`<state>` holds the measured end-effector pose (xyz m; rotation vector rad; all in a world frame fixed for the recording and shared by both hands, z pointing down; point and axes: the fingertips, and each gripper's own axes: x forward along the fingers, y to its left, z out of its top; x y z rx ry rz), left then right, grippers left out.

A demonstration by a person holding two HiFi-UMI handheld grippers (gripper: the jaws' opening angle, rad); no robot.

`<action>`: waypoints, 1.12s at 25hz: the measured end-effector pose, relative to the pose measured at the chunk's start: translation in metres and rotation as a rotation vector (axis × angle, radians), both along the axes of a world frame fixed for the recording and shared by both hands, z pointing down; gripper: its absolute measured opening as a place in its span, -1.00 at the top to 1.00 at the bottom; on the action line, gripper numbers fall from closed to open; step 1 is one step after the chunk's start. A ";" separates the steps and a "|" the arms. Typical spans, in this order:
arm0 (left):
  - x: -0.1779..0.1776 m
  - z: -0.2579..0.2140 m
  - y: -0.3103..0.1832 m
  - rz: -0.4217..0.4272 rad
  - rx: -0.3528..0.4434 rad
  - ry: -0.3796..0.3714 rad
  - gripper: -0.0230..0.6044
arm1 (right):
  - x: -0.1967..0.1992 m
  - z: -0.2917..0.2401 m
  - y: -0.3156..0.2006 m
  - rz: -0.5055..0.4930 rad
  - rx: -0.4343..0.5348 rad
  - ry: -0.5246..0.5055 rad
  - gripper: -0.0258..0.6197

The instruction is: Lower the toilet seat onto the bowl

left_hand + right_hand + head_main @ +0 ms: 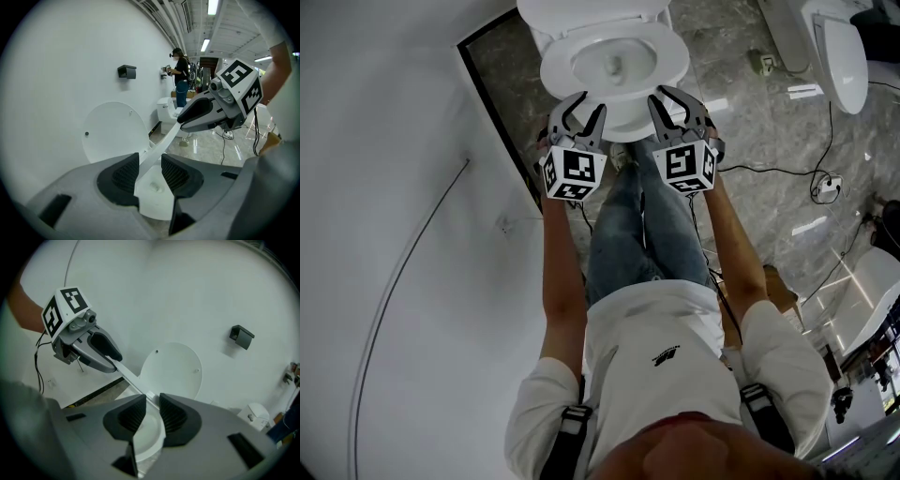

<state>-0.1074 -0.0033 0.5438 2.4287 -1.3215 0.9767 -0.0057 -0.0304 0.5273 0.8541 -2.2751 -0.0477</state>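
Observation:
The white toilet seat (pixel 614 58) hangs a little above the bowl, and its front is held from both sides. My left gripper (pixel 581 108) is shut on the seat's front left rim. My right gripper (pixel 675 101) is shut on its front right. In the left gripper view the seat (pixel 157 157) shows edge-on as a white strip. It runs from my left gripper (pixel 150 171) up to the right gripper (pixel 180 123), with the bowl (pixel 152 197) below. The round lid (pixel 115 133) stands upright against the wall. The right gripper view mirrors this: seat (pixel 131 377), right gripper (pixel 152 413), left gripper (pixel 115 363), lid (pixel 173 371).
A white wall (pixel 394 187) runs close along the left. The person holding the grippers stands right in front of the bowl. Another toilet (pixel 839 52) and cables (pixel 787 171) lie on the marble floor to the right. A person (pixel 180 77) stands far off by a further toilet (pixel 166 112).

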 end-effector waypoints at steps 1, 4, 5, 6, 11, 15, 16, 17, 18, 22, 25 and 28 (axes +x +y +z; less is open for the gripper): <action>0.001 0.001 0.002 0.000 0.000 -0.002 0.46 | 0.000 0.001 0.001 -0.001 -0.001 0.002 0.62; 0.002 0.004 0.005 0.002 -0.001 -0.011 0.46 | 0.002 0.004 0.006 -0.003 -0.005 0.008 0.62; 0.002 0.005 0.007 0.003 -0.003 -0.013 0.46 | 0.002 0.005 0.007 -0.003 -0.006 0.010 0.62; 0.002 0.006 0.008 0.005 -0.006 -0.013 0.46 | 0.002 0.005 0.008 -0.004 -0.008 0.013 0.62; 0.004 0.009 0.013 0.011 -0.020 -0.012 0.45 | 0.004 0.010 0.013 -0.007 -0.017 0.020 0.62; 0.006 0.012 0.015 0.014 -0.026 -0.012 0.45 | 0.005 0.012 0.015 -0.006 -0.021 0.019 0.62; 0.007 0.013 0.016 0.015 -0.028 -0.012 0.45 | 0.006 0.013 0.016 -0.006 -0.022 0.020 0.61; 0.007 0.014 0.017 0.016 -0.029 -0.013 0.45 | 0.006 0.014 0.017 -0.007 -0.023 0.021 0.61; 0.008 0.015 0.018 0.017 -0.029 -0.013 0.45 | 0.007 0.015 0.018 -0.008 -0.025 0.022 0.61; 0.009 0.017 0.022 0.019 -0.034 -0.016 0.45 | 0.008 0.018 0.022 -0.011 -0.033 0.027 0.61; 0.011 0.019 0.025 0.021 -0.039 -0.019 0.44 | 0.010 0.019 0.025 -0.015 -0.038 0.031 0.61; 0.012 0.022 0.029 0.029 -0.047 -0.020 0.44 | 0.011 0.022 0.029 -0.018 -0.044 0.037 0.61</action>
